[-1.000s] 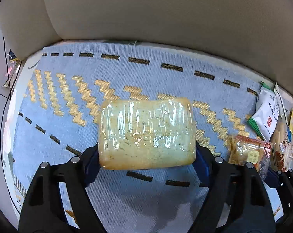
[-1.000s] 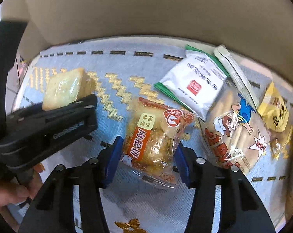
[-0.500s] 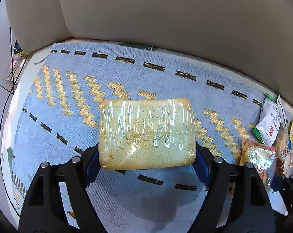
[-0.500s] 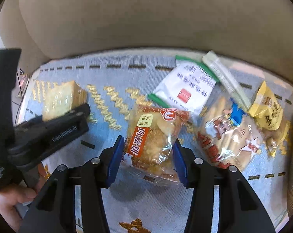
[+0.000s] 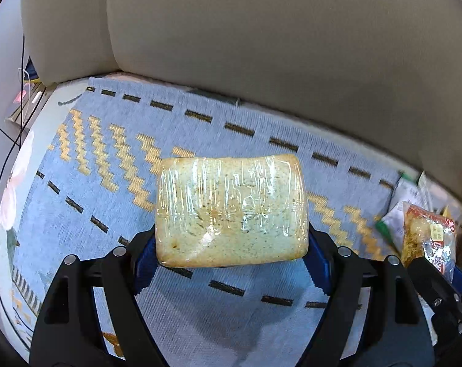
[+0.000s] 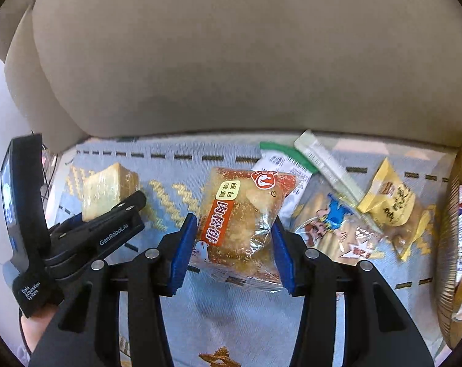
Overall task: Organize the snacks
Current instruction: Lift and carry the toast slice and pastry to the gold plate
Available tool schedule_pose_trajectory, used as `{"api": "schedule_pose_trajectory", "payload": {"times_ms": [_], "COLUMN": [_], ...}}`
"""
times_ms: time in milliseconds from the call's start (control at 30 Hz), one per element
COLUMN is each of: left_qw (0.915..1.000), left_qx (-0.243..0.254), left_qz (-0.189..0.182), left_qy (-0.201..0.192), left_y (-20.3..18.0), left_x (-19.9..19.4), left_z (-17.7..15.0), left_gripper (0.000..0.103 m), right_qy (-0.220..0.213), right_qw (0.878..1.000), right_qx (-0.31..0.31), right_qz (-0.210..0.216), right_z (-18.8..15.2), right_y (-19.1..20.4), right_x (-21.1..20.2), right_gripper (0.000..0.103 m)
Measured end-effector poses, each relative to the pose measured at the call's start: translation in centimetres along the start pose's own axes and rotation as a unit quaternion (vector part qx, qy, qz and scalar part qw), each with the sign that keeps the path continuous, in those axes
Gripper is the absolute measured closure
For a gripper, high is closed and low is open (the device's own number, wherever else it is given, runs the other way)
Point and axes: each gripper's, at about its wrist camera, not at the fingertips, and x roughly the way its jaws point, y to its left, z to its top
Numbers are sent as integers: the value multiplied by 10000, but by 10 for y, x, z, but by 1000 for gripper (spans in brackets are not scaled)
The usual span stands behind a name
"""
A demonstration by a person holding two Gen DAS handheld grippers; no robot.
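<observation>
Both grippers clamp snacks above a blue mat (image 5: 114,183): left gripper (image 5: 231,257) grips wrapped bread (image 5: 231,211), right gripper (image 6: 231,244) a pastry packet (image 6: 240,223), seemingly sorting them from the pile (image 6: 353,214).

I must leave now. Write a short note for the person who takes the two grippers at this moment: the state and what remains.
Left gripper: shut on the plastic-wrapped bread, held above the blue mat.
Right gripper: shut on the orange pastry packet.
On the mat: white-green packet, cartoon biscuit bag, yellow packet.
A woven basket stands at the right, something already in it.
Left to do: place both held snacks, then the other three.
</observation>
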Motion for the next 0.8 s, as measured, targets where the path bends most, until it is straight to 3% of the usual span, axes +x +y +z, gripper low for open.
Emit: {"api": "schedule_pose_trajectory", "payload": {"times_ms": [400,800], "left_qw": [9997,9978], "left_qx": [-13,349], "left_qz": [169,-355], "left_qy": [-165,-444], "left_y": [-1,-55], "left_x": [-17,-52], "left_z": [0,-3], "left_gripper": [24,24], "right_qy": [-539,-1100], "right_qw": [9956,9851], "right_qx": [743,1321], "right_qz": [168,-83], "right_z": [14,26], "right_y": [-58,-121], "right_x": [-64,-123], "right_gripper": [56,56]}}
